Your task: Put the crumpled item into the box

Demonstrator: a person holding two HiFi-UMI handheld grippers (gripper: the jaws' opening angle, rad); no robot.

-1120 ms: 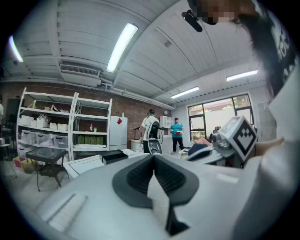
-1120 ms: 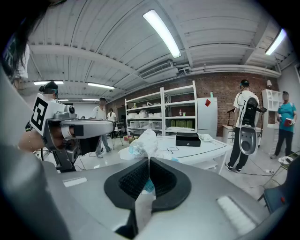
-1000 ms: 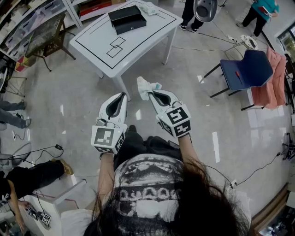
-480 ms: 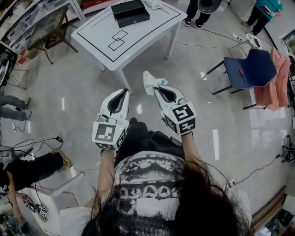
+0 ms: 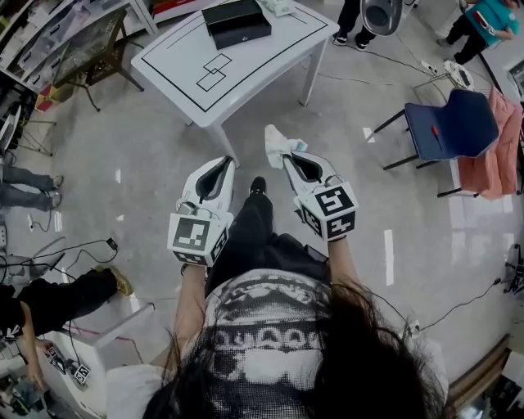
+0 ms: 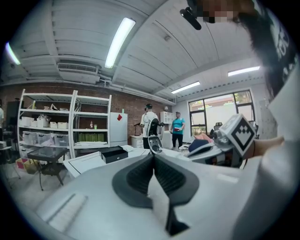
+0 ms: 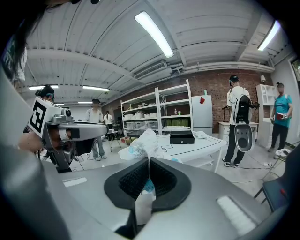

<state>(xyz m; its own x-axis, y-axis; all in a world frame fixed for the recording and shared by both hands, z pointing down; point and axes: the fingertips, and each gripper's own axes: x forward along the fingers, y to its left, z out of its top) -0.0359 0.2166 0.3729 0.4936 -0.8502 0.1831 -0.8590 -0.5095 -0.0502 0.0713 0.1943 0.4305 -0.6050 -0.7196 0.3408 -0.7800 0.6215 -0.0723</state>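
Short of the table [image 5: 246, 65], right hand-held gripper [image 5: 287, 156] pinches the crumpled item [image 5: 277, 141]; left hand-held gripper [image 5: 222, 162] closed, empty

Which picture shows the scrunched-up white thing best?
The right gripper view: the crumpled white item looks big and close, pinched by the right gripper. The head view shows it small, from above. The left gripper view doesn't clearly show it.

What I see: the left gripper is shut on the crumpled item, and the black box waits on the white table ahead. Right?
Wrong gripper. The right gripper is shut on the crumpled item, as the right gripper view shows; the left gripper is shut with nothing between its jaws. The black box does wait on the white table ahead.
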